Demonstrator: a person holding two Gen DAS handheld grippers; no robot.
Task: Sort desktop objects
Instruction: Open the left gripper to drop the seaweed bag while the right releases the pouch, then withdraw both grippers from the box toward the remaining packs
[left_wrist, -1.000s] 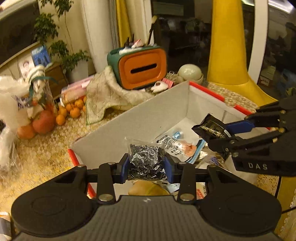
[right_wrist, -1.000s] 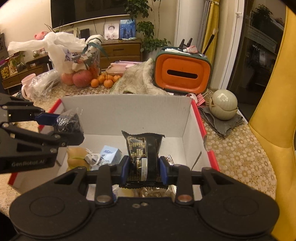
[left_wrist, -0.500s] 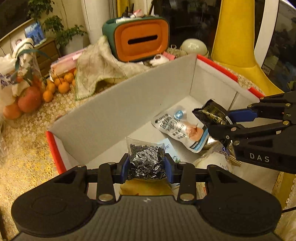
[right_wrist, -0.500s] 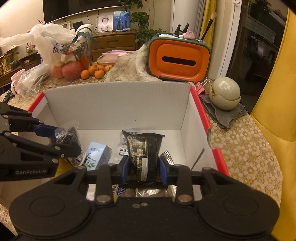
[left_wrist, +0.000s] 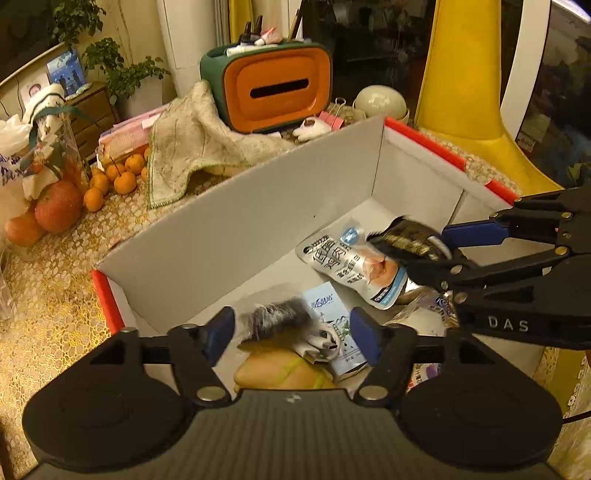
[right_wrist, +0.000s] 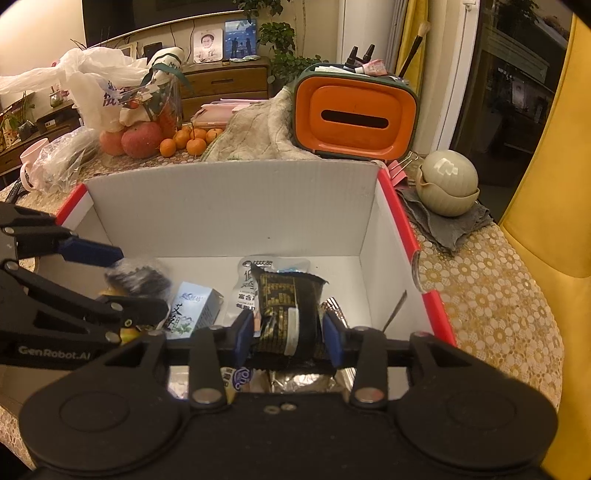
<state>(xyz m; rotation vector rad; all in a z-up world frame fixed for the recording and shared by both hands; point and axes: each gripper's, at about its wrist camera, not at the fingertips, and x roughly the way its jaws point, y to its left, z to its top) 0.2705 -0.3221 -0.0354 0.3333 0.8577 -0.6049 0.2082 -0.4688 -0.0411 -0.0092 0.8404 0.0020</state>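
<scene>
Both claws over the white box (right_wrist: 229, 206): left claw (left_wrist: 291, 334), marked "GenRobot.AI", opening, dark blurred packet (left_wrist: 277, 319) loose between. Right claw (right_wrist: 288, 334), marked "DAS", opening around the black-and-gold packet (right_wrist: 286, 310).

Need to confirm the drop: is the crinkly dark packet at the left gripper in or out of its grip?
Out. The left gripper's jaws are opening, clear gaps either side of the blurred dark packet above the white box.

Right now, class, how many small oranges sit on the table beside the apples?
4 show in the right view, between the apples and cloth. More may be hidden.
</scene>
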